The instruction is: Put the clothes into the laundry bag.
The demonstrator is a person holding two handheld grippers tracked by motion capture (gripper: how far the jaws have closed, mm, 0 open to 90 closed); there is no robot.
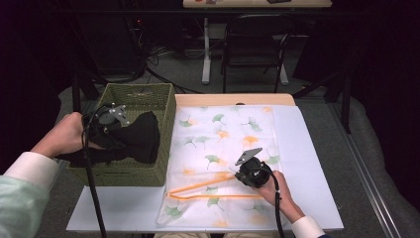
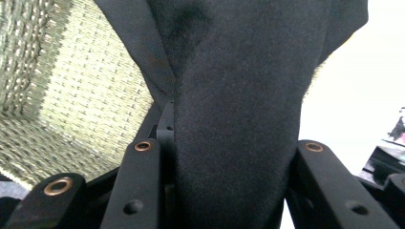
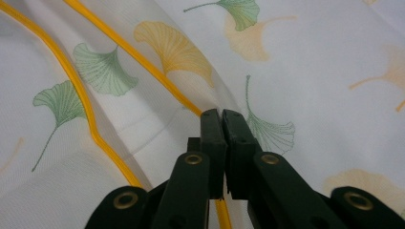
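While your left gripper [image 1: 130,133] clamps the black cloth [image 1: 141,136] inside the basket [image 1: 167,106], your right gripper [image 3: 222,114] pinches the hanger [image 1: 198,185] on clear patterned sheet [image 1: 223,129].

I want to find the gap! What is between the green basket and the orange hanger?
In the high view, a strip of the leaf-print cloth lies between the basket and the hanger.

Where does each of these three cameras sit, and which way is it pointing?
High view: above the table, looking down; forearms, both hands.
Left gripper view: on the left gripper, facing the black cloth garment in its jaws, over the green woven basket.
Right gripper view: on the right gripper, facing the orange plastic hanger.
Shared: hanger, high view too.
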